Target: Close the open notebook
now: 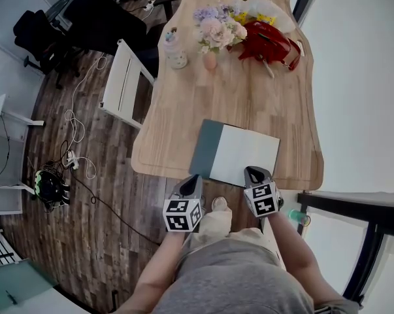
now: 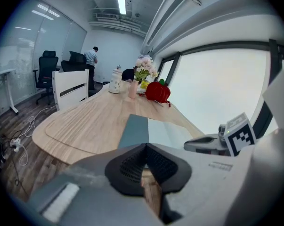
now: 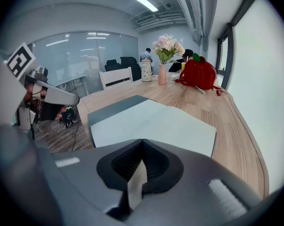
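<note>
Room: office with a plank floor, a glazed wall along the frame's right and black office chairs in the upper left of the head view.
Surface: long wooden table with rounded corners, running from top centre down to lower centre.
Notebook: the notebook lies open and flat at the table's near end, slightly skewed, with a dark grey-blue cover on the left and a white page on the right. Its lower edge sits close to the table's near rim.
Left gripper: the left gripper has its jaws together on nothing, with its tip at the table's near rim just beside the notebook's lower left corner.
Right gripper: the right gripper also has its jaws together and empty, at the notebook's lower right edge. Whether it touches the page is unclear.
Open room: bare wood lies between the notebook and the far clutter, which is a vase of flowers, a white jar and a red bag.
Sides: a white chair stands against the table's left edge, with loose cables on the floor beyond it. Only a thin strip of table lies to the notebook's right.
Markings: black-and-white square patterns show on the marker cubes.
</note>
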`<state>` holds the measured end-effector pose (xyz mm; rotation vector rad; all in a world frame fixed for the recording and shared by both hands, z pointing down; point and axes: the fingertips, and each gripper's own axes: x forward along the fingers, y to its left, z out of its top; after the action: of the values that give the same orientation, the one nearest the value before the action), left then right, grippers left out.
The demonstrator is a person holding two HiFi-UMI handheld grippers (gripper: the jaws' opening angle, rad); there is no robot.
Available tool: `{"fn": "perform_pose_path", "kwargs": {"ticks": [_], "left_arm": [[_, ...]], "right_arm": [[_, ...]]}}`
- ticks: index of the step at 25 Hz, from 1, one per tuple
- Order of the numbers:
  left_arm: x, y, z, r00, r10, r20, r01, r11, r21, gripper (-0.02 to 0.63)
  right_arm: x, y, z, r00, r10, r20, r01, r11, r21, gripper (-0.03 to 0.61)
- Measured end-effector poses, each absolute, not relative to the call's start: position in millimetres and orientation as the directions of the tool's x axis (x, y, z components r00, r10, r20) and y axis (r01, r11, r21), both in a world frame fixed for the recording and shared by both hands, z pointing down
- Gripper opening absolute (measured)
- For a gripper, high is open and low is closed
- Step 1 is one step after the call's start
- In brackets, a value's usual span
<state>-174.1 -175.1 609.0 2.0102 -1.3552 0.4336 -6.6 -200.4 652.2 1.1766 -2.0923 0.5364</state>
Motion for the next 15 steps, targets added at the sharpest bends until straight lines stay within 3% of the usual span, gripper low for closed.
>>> {"fn": "perform_pose_path", "kwargs": {"ticks": [15], "left_arm": [[-182,-165,622,0.398,-0.671,0.626,-0.912,-0.213,0.351,0.005]], "right_arm": [[-7,-200,659,-0.397,-0.515,0.76,-0.833,0.549,-0.063,0.003]]}}
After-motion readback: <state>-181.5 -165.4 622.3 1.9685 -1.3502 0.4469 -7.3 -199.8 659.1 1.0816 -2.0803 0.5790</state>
